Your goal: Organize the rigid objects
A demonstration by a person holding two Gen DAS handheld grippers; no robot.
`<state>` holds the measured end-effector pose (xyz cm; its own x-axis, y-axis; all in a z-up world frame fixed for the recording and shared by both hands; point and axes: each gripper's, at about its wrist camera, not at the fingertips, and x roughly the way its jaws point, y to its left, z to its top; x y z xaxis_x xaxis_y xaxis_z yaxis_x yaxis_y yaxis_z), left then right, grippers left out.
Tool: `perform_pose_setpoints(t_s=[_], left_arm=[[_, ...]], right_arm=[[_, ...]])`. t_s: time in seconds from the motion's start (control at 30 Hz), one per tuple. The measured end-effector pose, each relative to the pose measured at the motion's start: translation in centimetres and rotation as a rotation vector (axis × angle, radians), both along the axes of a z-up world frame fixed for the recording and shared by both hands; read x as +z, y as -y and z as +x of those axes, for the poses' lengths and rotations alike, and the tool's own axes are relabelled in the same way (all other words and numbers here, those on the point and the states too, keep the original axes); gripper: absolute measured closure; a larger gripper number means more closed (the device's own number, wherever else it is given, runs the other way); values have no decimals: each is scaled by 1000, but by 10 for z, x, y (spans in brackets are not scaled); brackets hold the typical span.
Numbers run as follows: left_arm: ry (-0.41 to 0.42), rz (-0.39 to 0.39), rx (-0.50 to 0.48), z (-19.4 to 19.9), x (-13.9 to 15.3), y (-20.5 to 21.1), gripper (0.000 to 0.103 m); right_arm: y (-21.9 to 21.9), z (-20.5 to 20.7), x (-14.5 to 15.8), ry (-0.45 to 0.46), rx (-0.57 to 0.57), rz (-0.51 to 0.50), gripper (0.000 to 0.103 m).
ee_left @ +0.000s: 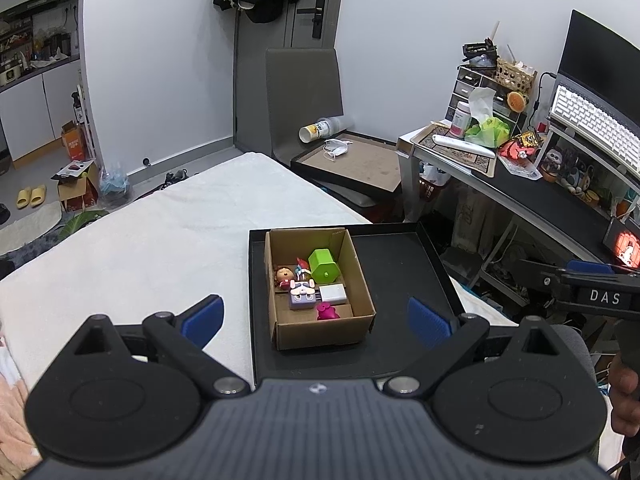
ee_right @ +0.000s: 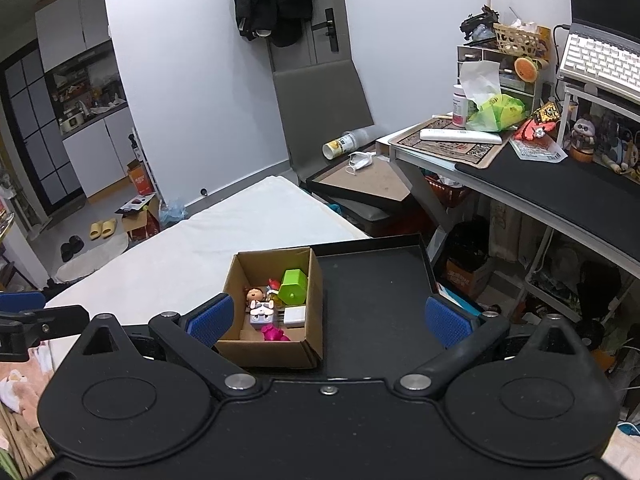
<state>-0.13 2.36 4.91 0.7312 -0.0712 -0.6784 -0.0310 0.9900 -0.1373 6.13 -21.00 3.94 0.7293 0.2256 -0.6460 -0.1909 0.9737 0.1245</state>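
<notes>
A small cardboard box (ee_left: 360, 280) (ee_right: 316, 292) stands on the left half of a black tray (ee_left: 400, 280) (ee_right: 376, 304). Inside it lie a green block (ee_left: 323, 266) (ee_right: 294, 286), a doll figure (ee_left: 283, 275) (ee_right: 256, 294), a purple toy (ee_left: 301, 295) (ee_right: 262, 317), a white cube (ee_left: 333, 294) (ee_right: 295, 316) and a pink toy (ee_left: 327, 312) (ee_right: 274, 334). My left gripper (ee_left: 316, 322) hovers open in front of the box, nothing between its blue pads (ee_left: 202, 320). My right gripper (ee_right: 328, 320) is open too, straddling the box's right side.
The tray rests on a white-covered bed (ee_left: 160, 232). A desk (ee_right: 560, 188) with a keyboard, tissues and clutter stands at the right. A grey chair (ee_left: 304, 96), a framed board (ee_left: 360, 164) and floor boxes lie beyond. A hand (ee_left: 624, 392) holds the right gripper.
</notes>
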Motion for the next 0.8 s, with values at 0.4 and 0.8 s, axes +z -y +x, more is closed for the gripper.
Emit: perform_pose_setpoints(t_s=[0.4, 0.8], left_arm=[[-5, 5, -5, 1, -1, 2, 5], [-7, 6, -10, 2, -1, 6, 5]], right_arm=[[2, -1, -1, 0, -6, -7, 0], [5, 0, -2, -1, -12, -12, 0]])
